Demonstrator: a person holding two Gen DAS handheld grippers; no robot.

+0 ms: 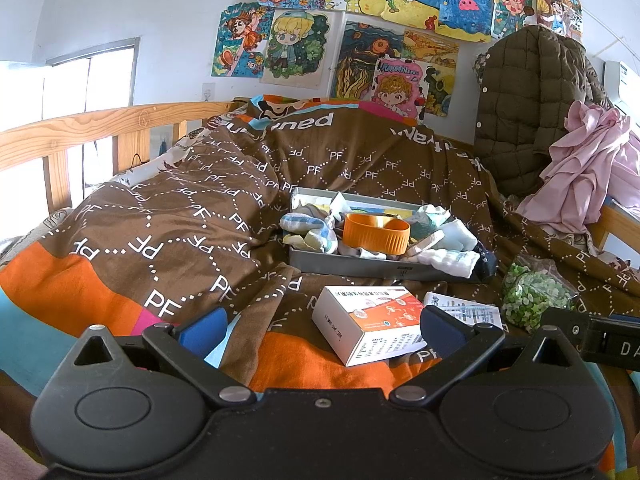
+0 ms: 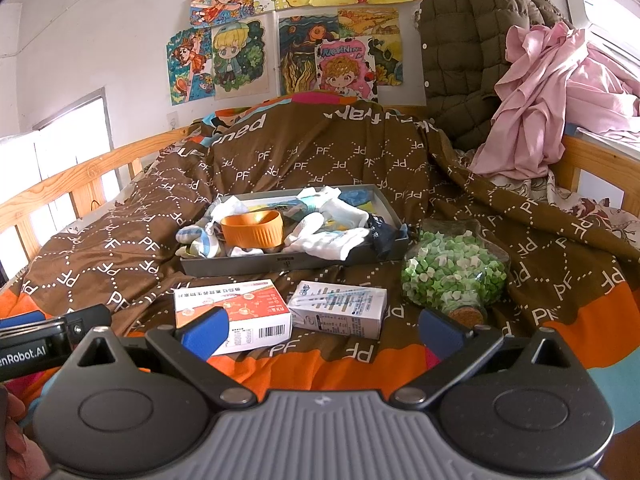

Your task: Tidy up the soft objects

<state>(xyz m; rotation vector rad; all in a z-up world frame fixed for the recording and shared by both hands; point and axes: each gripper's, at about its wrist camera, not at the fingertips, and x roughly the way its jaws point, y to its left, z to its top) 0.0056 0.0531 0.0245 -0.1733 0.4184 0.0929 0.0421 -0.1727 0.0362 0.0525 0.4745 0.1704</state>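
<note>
The brown patterned quilt [image 2: 304, 160] is spreading across the whole bed, and sitting on it toward the far middle is the grey tray [image 2: 288, 261], its long axis running left to right across both views. Socks and small cloths [image 2: 332, 240] are piling inside it, around an orange band [image 2: 252, 229] at the tray's left-centre. One dark sock [image 2: 382, 232] is draping over the tray's right near edge.

Nearer than the tray, two cartons are lying side by side: the orange-and-white box [image 2: 236, 312] on the left, the pale box [image 2: 340, 310] just right of it. A jar of green stars [image 2: 454, 274] is lying on its side at the right.

Both grippers are hovering at the near edge, well short of the tray. The left gripper [image 1: 320, 330] is standing wide open, gripping nothing; the right gripper [image 2: 320, 332] is likewise spread wide and empty. The tray is lying straight ahead of the right gripper and slightly right of the left one, so the right looks better lined up for the overhanging sock.
</note>
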